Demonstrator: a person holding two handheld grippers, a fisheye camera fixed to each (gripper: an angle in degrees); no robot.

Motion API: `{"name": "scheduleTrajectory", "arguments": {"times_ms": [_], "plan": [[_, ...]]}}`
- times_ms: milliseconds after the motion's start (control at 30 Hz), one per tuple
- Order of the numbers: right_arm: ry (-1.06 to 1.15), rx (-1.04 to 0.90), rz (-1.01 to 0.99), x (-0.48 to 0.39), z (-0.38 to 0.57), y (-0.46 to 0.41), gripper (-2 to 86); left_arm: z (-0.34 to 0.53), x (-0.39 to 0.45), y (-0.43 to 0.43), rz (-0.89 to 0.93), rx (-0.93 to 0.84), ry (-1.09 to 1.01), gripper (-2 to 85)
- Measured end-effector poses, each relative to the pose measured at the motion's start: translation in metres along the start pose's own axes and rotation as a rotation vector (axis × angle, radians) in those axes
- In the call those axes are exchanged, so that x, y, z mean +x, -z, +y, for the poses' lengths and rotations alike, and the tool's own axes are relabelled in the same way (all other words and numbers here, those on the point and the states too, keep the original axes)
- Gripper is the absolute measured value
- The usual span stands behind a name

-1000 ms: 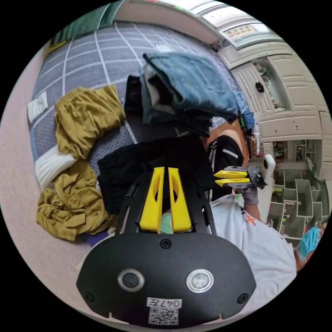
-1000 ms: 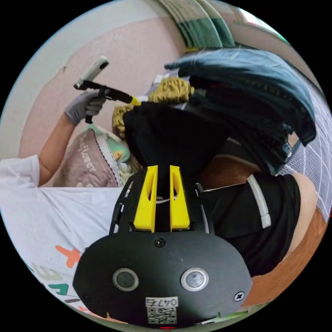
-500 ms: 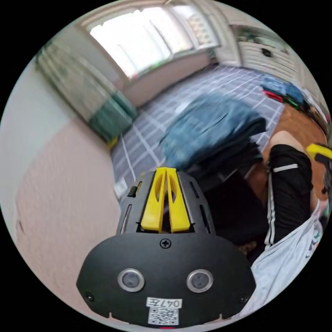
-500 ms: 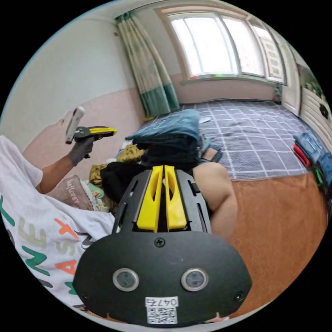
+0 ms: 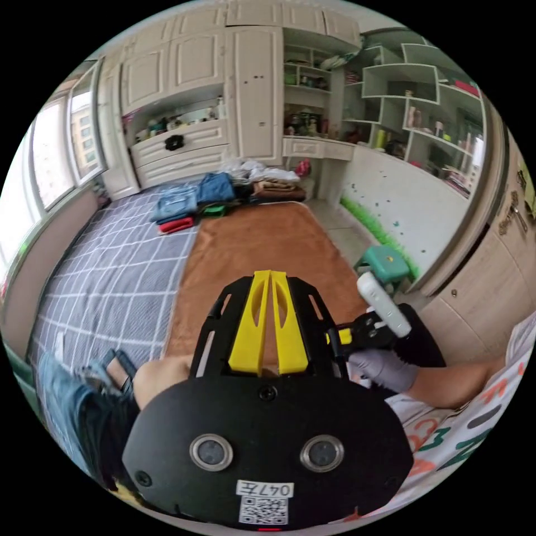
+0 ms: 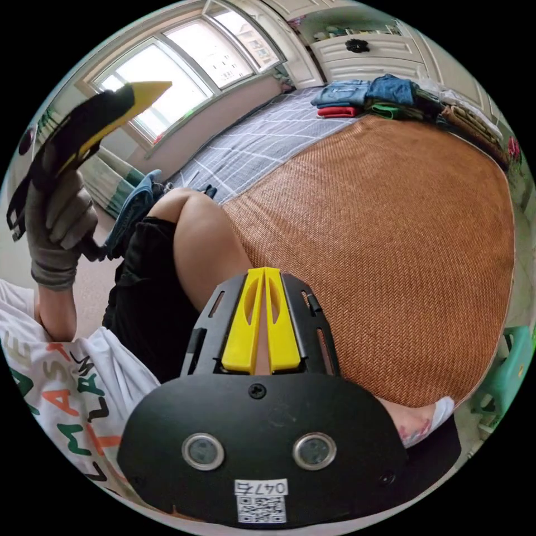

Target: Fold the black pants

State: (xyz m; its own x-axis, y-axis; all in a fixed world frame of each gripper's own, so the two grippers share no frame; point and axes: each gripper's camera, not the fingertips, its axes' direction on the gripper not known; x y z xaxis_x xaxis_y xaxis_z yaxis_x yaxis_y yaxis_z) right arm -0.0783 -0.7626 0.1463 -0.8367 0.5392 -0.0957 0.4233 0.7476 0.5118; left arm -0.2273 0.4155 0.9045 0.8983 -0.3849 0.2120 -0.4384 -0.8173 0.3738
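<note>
While your left gripper [image 5: 270, 279] and right gripper [image 6: 264, 274] both have their yellow jaws pressed together on nothing, an orange mat [image 6: 391, 223] spreads ahead of both sets of tips, edged by a grey checked bedcover [image 5: 106, 279]. Far beyond the jaws, folded clothes [image 5: 192, 201] lie below white cupboards [image 5: 212, 111]. You cannot tell where the black pants are.

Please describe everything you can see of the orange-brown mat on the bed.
The orange-brown mat looks like a woven mat with a fine herringbone texture. It lies flat beside the grey checked sheet, their edges meeting in a straight line. A row of folded clothes sits along its far end. The person's bare knee rests at its near edge. In the left gripper view it looks smooth and bare in the middle.
</note>
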Motion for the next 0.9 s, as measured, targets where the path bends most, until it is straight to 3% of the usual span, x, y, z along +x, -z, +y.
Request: {"name": "scheduleTrajectory", "arguments": {"times_ms": [133,300,433,600,700,900], "plan": [[-0.006,0.029,0.033,0.007,-0.002,-0.003,-1.2,-0.039,-0.001,-0.036,0.076,-0.073,-0.047,-0.8],[0.138,-0.185,0.114,-0.015,-0.018,-0.044,-1.3,-0.036,-0.048,-0.069,0.050,-0.182,0.045,-0.8],[0.138,-0.165,0.116,-0.012,-0.019,-0.051,-1.2,-0.021,-0.109,-0.094,-0.003,-0.212,0.204,-0.8],[0.163,-0.176,0.085,-0.004,-0.020,-0.057,-1.3,0.014,-0.176,-0.110,0.173,-0.130,0.484,-0.9],[0.193,-0.189,0.131,-0.005,-0.023,-0.064,-1.3,0.005,-0.190,-0.106,0.227,-0.065,0.451,-0.9],[0.163,-0.191,0.121,0.012,-0.022,-0.072,-1.3,-0.026,-0.201,-0.118,0.338,-0.110,0.357,-0.7]]}}
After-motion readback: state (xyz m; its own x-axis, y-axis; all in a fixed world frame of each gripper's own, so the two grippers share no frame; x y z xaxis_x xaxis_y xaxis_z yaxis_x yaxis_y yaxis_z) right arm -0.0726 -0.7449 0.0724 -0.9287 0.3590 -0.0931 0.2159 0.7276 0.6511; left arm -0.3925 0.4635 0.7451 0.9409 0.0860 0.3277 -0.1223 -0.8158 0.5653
